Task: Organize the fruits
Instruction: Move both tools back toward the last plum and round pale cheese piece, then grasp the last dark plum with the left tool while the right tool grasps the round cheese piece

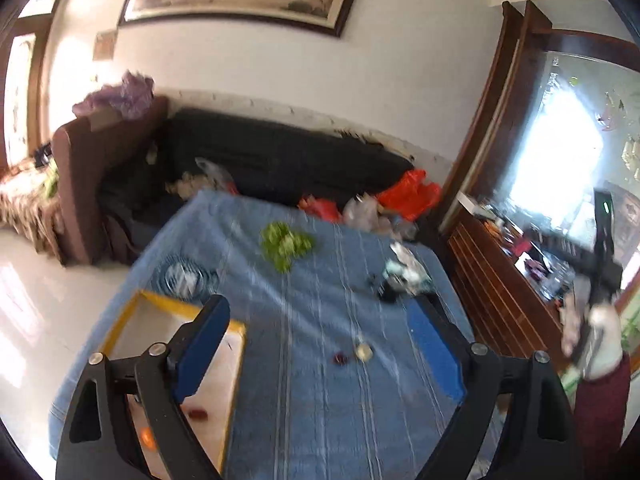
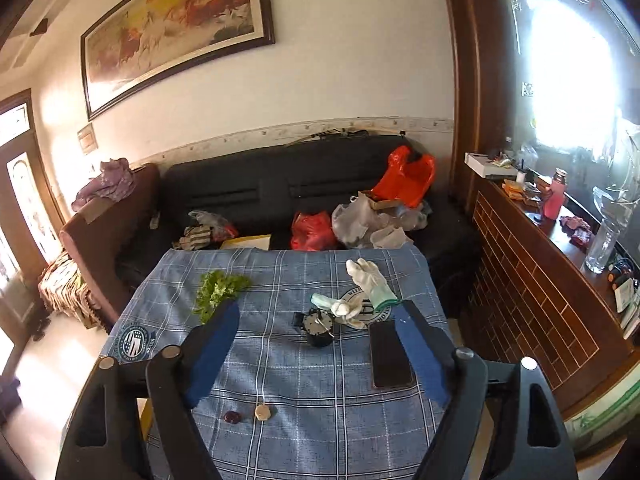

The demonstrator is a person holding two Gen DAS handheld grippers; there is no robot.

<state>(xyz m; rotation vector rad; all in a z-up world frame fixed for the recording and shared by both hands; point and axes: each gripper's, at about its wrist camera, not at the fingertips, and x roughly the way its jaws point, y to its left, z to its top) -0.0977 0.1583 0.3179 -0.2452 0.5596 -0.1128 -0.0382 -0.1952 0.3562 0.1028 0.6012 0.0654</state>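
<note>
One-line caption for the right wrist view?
Open right gripper above blue plaid tablecloth with dark red fruit and pale fruit.

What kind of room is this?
Most likely a home living room: a black sofa against the wall, a framed horse painting above it, and a table with a blue checked cloth in front.

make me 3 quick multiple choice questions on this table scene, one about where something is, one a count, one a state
1. Where is the phone?
A. on the sofa
B. on the cloth beside the right finger
C. in the tray

2. How many small fruits lie loose on the cloth?
A. two
B. five
C. none

3. How stands the right gripper?
A. shut on the greens
B. shut on nothing
C. open

Answers: 1 B, it lies flat by the blue pad. 2 A, a dark fruit and a pale fruit. 3 C, fingers apart, nothing between.
</note>
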